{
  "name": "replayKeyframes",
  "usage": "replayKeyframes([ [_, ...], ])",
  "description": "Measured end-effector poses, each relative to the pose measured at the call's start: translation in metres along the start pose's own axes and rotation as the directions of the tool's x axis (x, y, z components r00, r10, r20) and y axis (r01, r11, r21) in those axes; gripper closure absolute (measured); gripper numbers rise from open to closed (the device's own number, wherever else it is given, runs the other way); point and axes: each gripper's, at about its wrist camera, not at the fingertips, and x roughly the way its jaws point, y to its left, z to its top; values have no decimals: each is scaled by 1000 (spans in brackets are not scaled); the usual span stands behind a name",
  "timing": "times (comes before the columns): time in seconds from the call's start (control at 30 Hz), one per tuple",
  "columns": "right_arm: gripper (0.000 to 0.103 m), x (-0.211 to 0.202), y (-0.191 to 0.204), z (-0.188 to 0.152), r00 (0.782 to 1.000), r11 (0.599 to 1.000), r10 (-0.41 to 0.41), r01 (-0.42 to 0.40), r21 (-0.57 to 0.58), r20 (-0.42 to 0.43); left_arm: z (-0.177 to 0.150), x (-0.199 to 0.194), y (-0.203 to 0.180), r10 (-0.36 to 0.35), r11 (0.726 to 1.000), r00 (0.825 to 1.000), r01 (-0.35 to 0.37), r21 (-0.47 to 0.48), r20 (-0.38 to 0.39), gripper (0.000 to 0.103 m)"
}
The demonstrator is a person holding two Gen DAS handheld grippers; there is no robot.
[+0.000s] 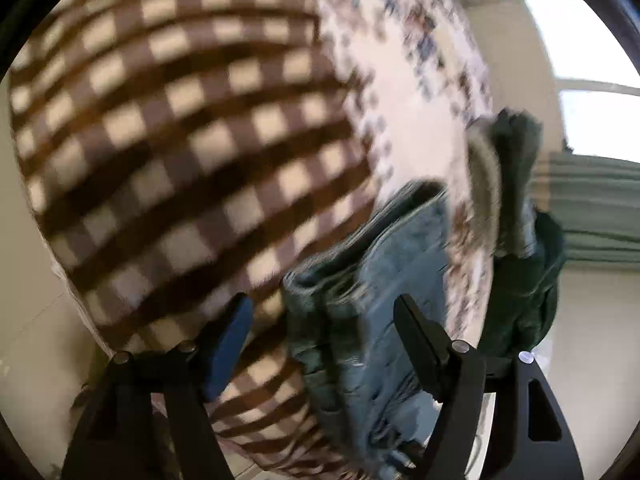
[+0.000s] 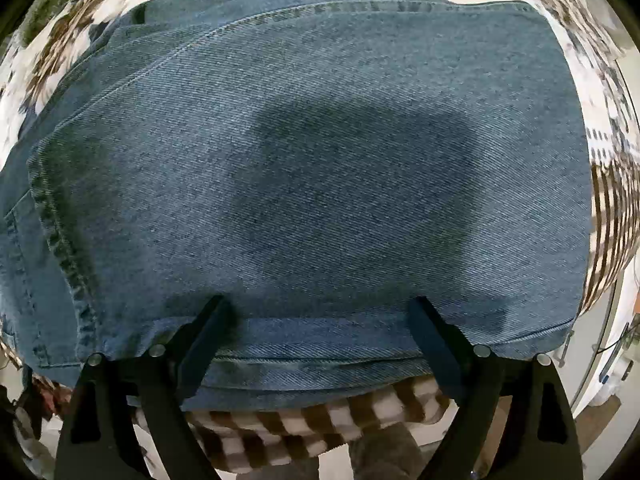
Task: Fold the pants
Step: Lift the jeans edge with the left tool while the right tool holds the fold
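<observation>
Right wrist view: folded blue denim pants (image 2: 312,168), layered, hems stacked.

The left gripper (image 1: 324,316), a black two-finger tool with dark blue pads, points obliquely downward, its jaws spread apart. The left finger (image 1: 228,344) stands clear to one side, and the right finger (image 1: 420,344) stands over cloth; neither pad presses on anything. The right gripper (image 2: 320,316), of the same black build, points straight down with its jaws spread wide, both fingertips (image 2: 212,312) poised at cloth without pinching it.
</observation>
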Motion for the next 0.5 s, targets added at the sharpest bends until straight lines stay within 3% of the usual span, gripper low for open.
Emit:
replayKeyframes([
  [0.1, 9, 0, 2, -5, 1000, 1000, -2, 2, 5, -5, -2, 25, -9, 60, 996, 998, -60, 63, 2, 34],
  [0.2, 8, 2, 5, 0, 1000, 1000, -2, 2, 4, -7, 2, 34, -15, 71, 993, 997, -73, 92, 29, 35],
  [0.23, 8, 2, 5, -1, 1000, 1000, -4, 4, 4, -4, 2, 32, -18, 59, 993, 997, -63, 102, 43, 50],
  [0.33, 8, 3, 8, -2, 1000, 1000, -11, 11, 5, 8, -7, 12, -39, 63, 980, 991, -83, 183, 115, 72],
  [0.47, 6, 7, 14, -7, 999, 999, -38, 38, 9, 29, -14, 7, -47, 21, 968, 989, -57, 246, 144, 71],
  [0.5, 6, 8, 16, -9, 999, 999, -43, 42, 11, 29, -10, 14, -41, 20, 974, 991, -49, 222, 129, 64],
])
